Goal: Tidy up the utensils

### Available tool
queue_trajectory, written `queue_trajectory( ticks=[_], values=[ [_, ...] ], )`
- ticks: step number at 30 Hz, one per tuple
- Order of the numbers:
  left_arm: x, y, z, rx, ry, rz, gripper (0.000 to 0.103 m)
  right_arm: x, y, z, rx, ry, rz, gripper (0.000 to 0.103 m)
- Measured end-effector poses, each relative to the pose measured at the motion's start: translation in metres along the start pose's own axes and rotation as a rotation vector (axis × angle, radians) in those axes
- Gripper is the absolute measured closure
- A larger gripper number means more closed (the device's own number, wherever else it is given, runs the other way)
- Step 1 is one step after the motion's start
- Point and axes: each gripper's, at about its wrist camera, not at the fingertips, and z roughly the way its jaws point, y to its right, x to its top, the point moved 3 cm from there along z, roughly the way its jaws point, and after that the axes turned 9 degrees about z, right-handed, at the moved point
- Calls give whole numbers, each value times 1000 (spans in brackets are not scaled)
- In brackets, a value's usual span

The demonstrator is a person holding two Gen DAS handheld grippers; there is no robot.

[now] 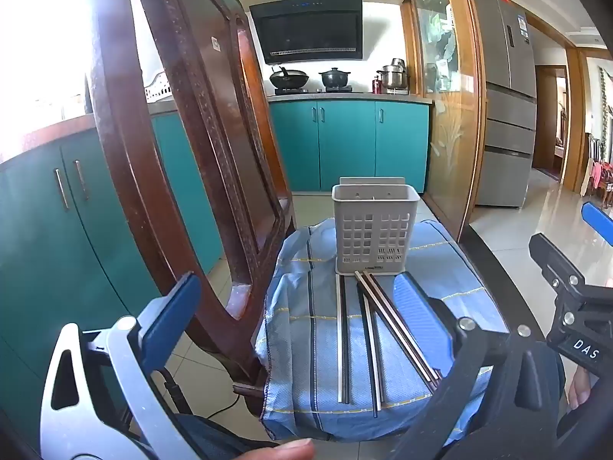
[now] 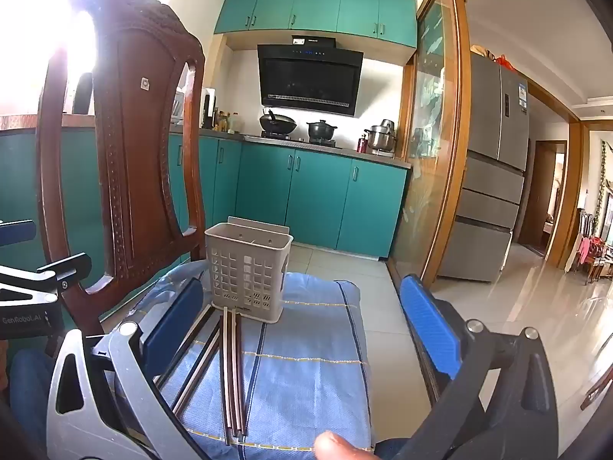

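A teal-cabinet kitchen is forming the background; a blue cloth (image 1: 306, 345) is covering the worktop. Chopsticks (image 1: 367, 341) are lying on it, their tips touching an upright grey caddy (image 1: 373, 226). The left hand-held gripper (image 1: 302, 306) and right hand-held gripper (image 2: 306, 326) are hovering released, grasping nothing.

Bright daylight floods in from the upper left, blowing out that corner in white glare, while fisheye distortion bends and darkens both pictures' edges.
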Motion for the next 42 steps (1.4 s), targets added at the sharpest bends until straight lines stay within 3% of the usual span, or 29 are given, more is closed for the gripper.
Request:
queue_trajectory(
  ticks=[42],
  values=[
    [-1,10,1,-3,10,13,3,1,0,-7,-5,22,-5,3]
  ],
)
